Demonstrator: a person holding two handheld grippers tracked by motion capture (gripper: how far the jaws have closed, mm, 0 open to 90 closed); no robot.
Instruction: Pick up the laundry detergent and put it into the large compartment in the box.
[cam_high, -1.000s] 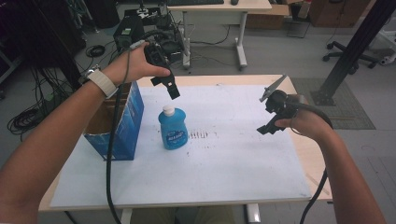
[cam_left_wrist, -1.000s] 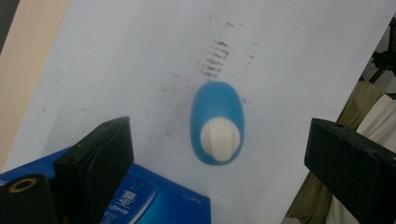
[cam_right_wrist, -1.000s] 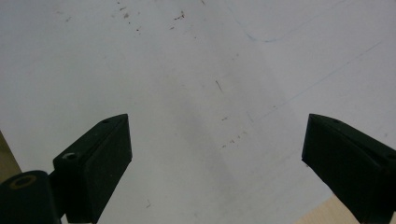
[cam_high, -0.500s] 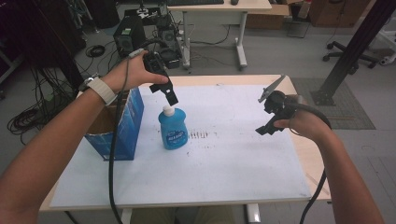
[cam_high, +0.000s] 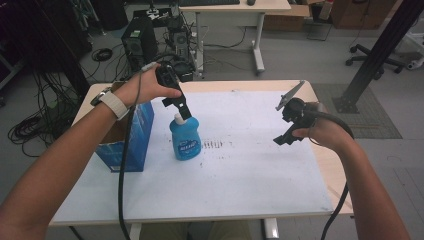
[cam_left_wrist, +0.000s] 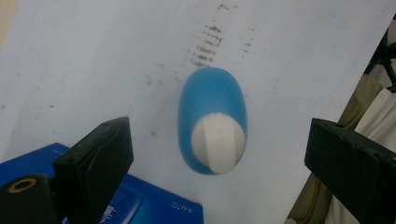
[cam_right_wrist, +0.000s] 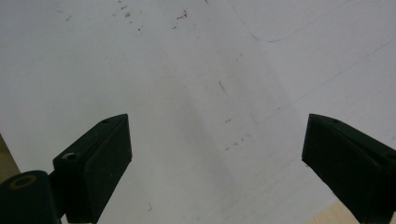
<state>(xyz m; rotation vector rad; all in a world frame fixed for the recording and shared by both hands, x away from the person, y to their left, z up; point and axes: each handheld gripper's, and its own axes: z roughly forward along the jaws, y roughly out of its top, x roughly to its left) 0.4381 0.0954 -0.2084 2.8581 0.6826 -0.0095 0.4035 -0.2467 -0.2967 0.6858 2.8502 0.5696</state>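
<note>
A blue bottle with a white cap stands upright left of the table's middle. My left gripper hovers right over its cap, open, jaws pointing down. In the left gripper view the bottle and its white cap lie centred between the wide-apart jaws, my left gripper touching nothing. My right gripper is held above the table's right side, open and empty. In the right gripper view my right gripper looks down on bare white sheet.
An open blue cardboard box stands just left of the bottle, its corner below the left jaw. A white sheet with dark smudges covers the wooden table. Desks, computers and cables lie beyond.
My left gripper has shifted slightly left and down, settling closer over the bottle's cap. The right gripper has barely moved.
</note>
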